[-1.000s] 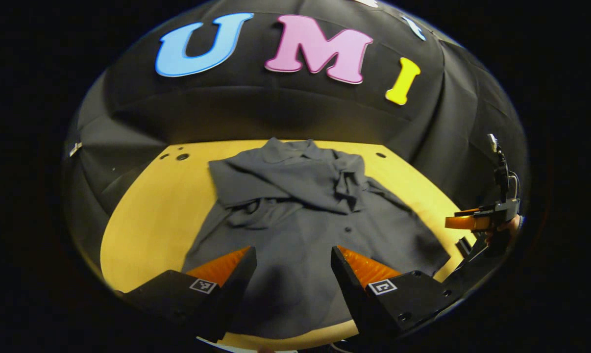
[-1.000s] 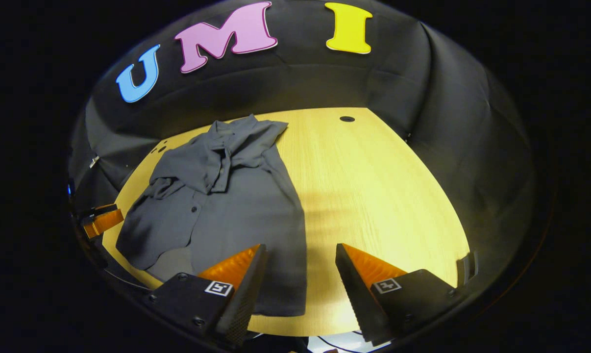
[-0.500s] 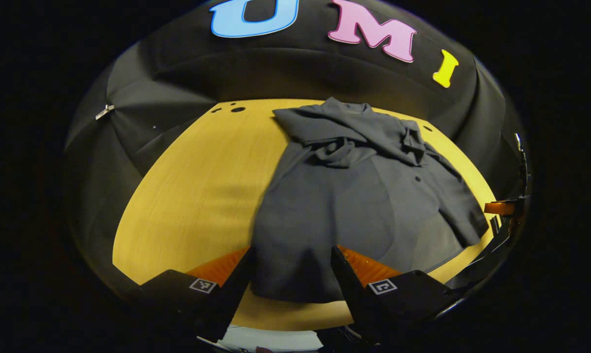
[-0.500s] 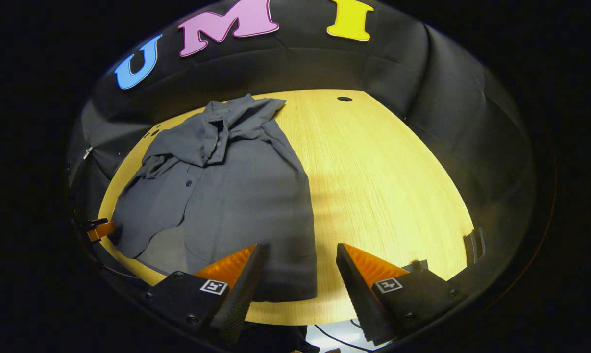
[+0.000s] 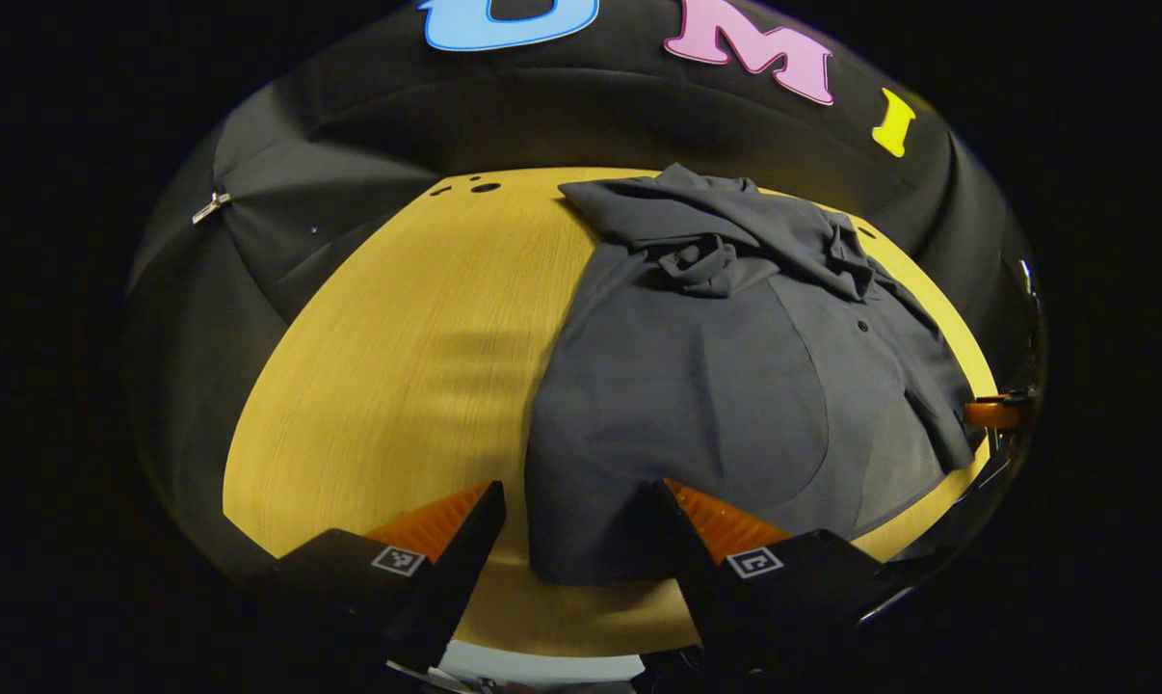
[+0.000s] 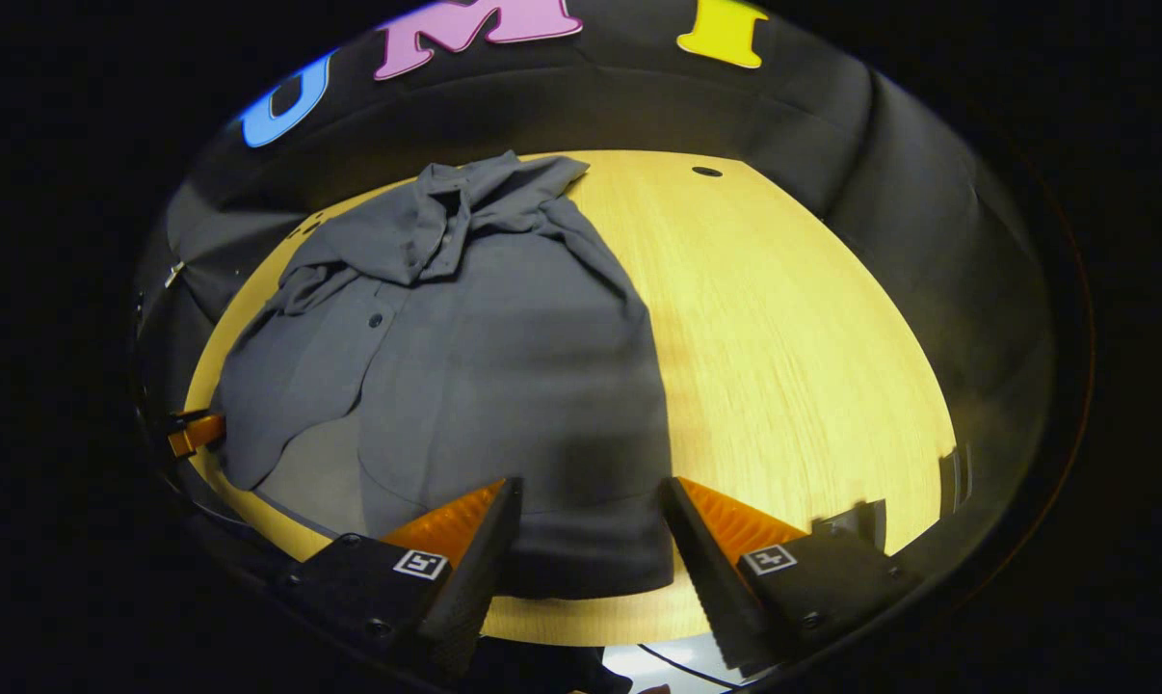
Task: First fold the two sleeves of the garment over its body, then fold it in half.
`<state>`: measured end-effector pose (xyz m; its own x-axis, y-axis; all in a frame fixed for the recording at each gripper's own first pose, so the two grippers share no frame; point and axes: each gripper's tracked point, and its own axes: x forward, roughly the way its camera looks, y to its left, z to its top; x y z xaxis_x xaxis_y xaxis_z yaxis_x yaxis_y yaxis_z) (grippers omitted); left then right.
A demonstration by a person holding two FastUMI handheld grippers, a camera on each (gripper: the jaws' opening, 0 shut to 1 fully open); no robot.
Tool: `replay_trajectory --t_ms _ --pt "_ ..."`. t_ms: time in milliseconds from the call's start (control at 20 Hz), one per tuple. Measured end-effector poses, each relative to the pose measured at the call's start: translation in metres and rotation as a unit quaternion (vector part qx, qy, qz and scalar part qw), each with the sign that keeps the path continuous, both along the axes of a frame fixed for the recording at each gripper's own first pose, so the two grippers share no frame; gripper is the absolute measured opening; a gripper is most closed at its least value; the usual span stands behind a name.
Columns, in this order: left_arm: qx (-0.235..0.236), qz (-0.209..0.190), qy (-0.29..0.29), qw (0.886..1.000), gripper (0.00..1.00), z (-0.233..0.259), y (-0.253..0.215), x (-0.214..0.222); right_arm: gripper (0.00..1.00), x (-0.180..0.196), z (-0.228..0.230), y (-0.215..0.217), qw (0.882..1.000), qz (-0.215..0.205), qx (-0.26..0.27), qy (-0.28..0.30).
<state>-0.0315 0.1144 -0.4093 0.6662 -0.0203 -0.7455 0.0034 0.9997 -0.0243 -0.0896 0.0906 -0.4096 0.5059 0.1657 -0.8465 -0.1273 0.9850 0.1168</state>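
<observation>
We have a dark grey shirt [image 5: 697,386] lying flat on the yellow desk [image 5: 398,366], with its collar at the far side and its bottom edge near us. Both sleeves [image 6: 398,231] look bunched up over the chest near the collar, so we think the sleeve part is mostly done, though it looks messy. The fold in half comes next.

Our left claw [image 5: 571,525] is wide open, with nothing in it, and hangs just over the shirt's near left corner [image 5: 552,569]. Our right claw [image 6: 591,525] is wide open too, holding nothing, and sits over the near right corner [image 6: 648,578]. Far off at the edge of each view we can see a bit of the other claw.

To do this well, we should go down on both corners together and pinch only the bottom edge. We can't tell how many layers lie there. Then we lift a little and carry the edge away from us to the collar, keeping both claws level so the fold comes out straight.

The shirt's bottom edge lies close to the desk's near rim [image 5: 562,636], so we must not pull it toward us. There is lots of bare desk on each side of the shirt. The black wall [image 6: 880,193] is behind the far edge.
</observation>
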Motion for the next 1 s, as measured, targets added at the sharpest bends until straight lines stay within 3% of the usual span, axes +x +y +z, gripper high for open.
replay_trajectory --t_ms 100,200,300,400,550,750,1000 --pt "0.002 -0.020 -0.004 1.000 0.98 -0.002 -0.008 0.003 0.97 0.005 -0.001 0.000 1.000 -0.015 0.005 -0.011" --pt "0.001 -0.076 -0.013 0.997 0.87 0.000 -0.025 0.003 0.97 0.010 0.001 0.005 1.000 -0.010 0.012 -0.026" --pt "-0.010 -0.104 -0.020 0.994 0.50 0.000 -0.042 0.009 0.53 0.016 0.000 0.030 0.998 0.053 0.033 -0.031" --pt "-0.034 -0.093 -0.006 0.995 0.13 0.001 -0.046 0.020 0.10 0.021 0.000 0.039 0.997 0.073 0.034 -0.017" --pt "-0.080 -0.089 0.036 0.992 0.06 0.003 -0.057 0.016 0.05 0.022 0.003 0.042 0.997 0.067 0.047 0.006" --pt "-0.062 -0.119 0.063 0.989 0.06 0.004 -0.056 -0.009 0.05 -0.001 0.004 0.032 0.995 0.089 0.034 0.005" --pt "-0.083 -0.106 0.088 0.987 0.06 0.009 -0.061 -0.043 0.05 -0.002 0.017 0.028 0.995 0.076 0.053 0.022"
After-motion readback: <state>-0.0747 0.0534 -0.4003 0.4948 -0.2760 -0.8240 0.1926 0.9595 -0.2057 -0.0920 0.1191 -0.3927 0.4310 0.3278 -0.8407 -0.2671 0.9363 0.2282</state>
